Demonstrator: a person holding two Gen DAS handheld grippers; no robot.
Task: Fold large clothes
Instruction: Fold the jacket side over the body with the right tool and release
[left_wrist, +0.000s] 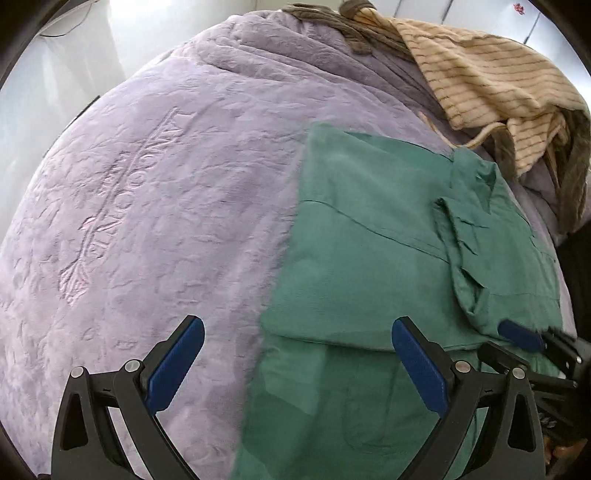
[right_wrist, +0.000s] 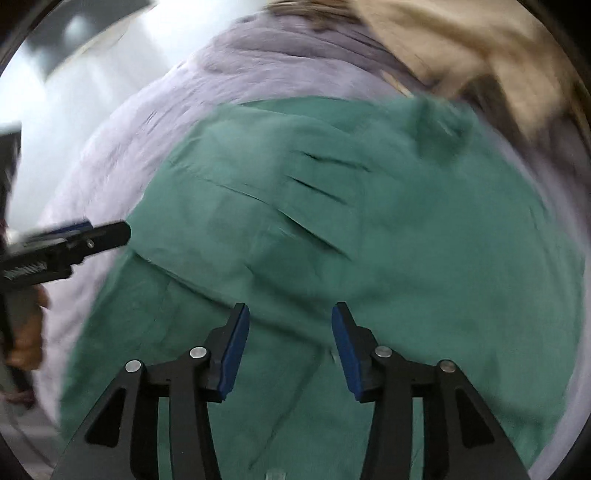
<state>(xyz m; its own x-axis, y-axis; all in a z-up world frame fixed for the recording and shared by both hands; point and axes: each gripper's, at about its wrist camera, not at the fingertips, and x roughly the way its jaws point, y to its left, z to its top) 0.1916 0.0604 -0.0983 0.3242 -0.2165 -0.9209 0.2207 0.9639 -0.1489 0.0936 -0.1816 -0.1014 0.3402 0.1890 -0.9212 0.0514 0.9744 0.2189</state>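
Note:
A green shirt (left_wrist: 369, 240) lies partly folded on a lilac plush blanket (left_wrist: 166, 203), its collar (left_wrist: 476, 221) towards the right. My left gripper (left_wrist: 299, 325) hangs open and wide over the shirt's left edge, with nothing between its pads. One blue finger (left_wrist: 521, 334) of the right gripper shows at the shirt's lower right. In the blurred right wrist view, my right gripper (right_wrist: 290, 310) stands open above the green shirt (right_wrist: 332, 221), gripping no cloth. The left gripper's fingers (right_wrist: 107, 230) reach in from the left at the shirt's edge.
A beige striped garment (left_wrist: 491, 81) and a brown knitted piece (left_wrist: 332, 22) are heaped at the far right of the blanket. A person's hand (right_wrist: 26, 332) shows at the left edge. Pale floor (left_wrist: 55, 74) lies beyond the blanket on the left.

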